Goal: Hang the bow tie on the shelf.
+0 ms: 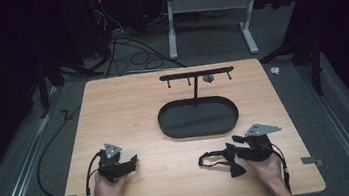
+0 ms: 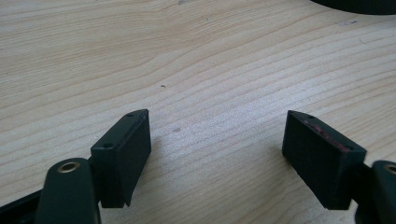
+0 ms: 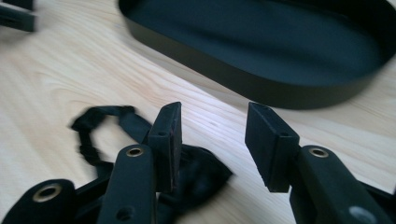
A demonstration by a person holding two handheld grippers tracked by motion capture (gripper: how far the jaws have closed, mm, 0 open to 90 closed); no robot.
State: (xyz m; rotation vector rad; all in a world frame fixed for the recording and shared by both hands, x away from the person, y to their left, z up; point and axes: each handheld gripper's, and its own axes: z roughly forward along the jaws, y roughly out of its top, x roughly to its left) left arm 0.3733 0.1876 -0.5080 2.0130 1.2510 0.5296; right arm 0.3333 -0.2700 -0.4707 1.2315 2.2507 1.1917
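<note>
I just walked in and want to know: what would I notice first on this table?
First, the black oval tray in the middle of the wooden table, with a thin hook stand rising from it. Then the black bow tie lying by the right gripper, whose jaws stand apart. The left gripper rests open at the near left.

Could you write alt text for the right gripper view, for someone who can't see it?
Two black jaws of the right gripper stand apart just above a wooden table, with nothing between them. A black bow tie with its strap lies beside and under one of them. Behind sits an oval black tray.
</note>
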